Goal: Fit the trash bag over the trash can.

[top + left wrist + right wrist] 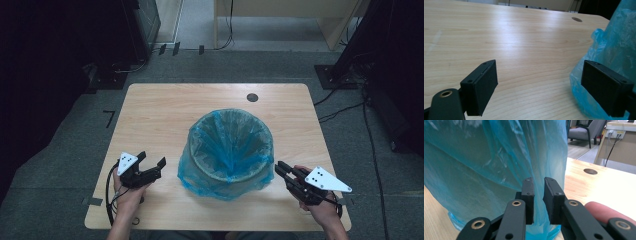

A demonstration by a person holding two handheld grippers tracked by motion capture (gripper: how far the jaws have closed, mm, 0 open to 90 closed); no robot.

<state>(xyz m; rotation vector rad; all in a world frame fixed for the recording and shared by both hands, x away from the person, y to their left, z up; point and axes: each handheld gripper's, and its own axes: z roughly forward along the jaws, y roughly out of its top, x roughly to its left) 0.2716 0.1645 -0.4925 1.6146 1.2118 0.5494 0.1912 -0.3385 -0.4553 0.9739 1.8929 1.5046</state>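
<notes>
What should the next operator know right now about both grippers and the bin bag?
Left gripper: open, beside the bag's lower left edge, holding nothing.
Right gripper: jaws nearly closed with a fold of bag film between them, at the bin's right side; a firm pinch cannot be confirmed.
Bin: mid-table, blue bag inside, its top folded over the rim and hanging down the outside.
Left: further handling of the bag looks likely.

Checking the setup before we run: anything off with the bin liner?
The blue liner sags unevenly over the bin's rim; its skirt bunches on the table at the front left. The right gripper has nearly closed beside the liner's side; the left gripper is open.
</notes>
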